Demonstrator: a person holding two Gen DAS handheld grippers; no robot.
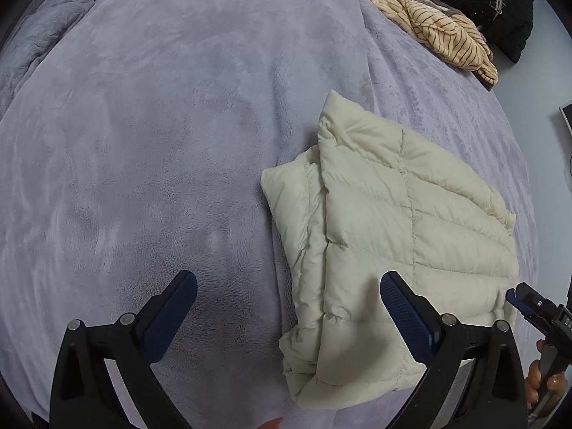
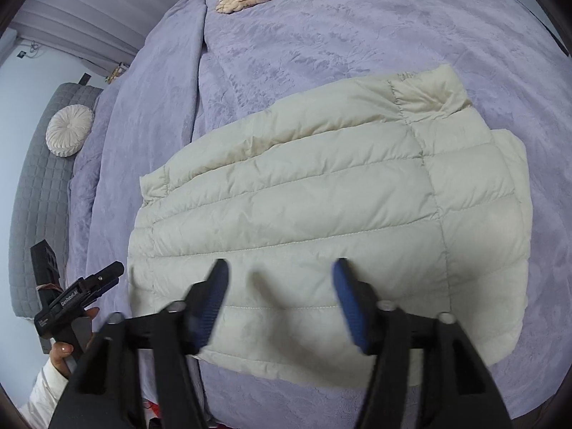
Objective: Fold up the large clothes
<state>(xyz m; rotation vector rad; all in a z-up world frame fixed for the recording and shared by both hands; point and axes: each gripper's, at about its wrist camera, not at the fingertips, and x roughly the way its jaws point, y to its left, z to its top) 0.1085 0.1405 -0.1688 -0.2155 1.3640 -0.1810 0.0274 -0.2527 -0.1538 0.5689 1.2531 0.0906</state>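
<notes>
Both grippers, left gripper point(image 1: 287, 295) and right gripper point(image 2: 280, 279), gape empty above the folded jacket point(image 2: 321, 214).

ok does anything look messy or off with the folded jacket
Mostly tidy. The cream puffer jacket lies folded on the purple blanket, but an under layer sticks out past the top fold along one side, so its edges do not line up.

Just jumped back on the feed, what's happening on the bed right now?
A person holding tongs in each hand is folding clothes on a bed covered by a lilac blanket. The cream puffer jacket lies folded into a compact bundle. Both the left tongs and the right tongs are open and empty above it, nothing gripped. A striped garment and a black garment wait at the far edge.
</notes>
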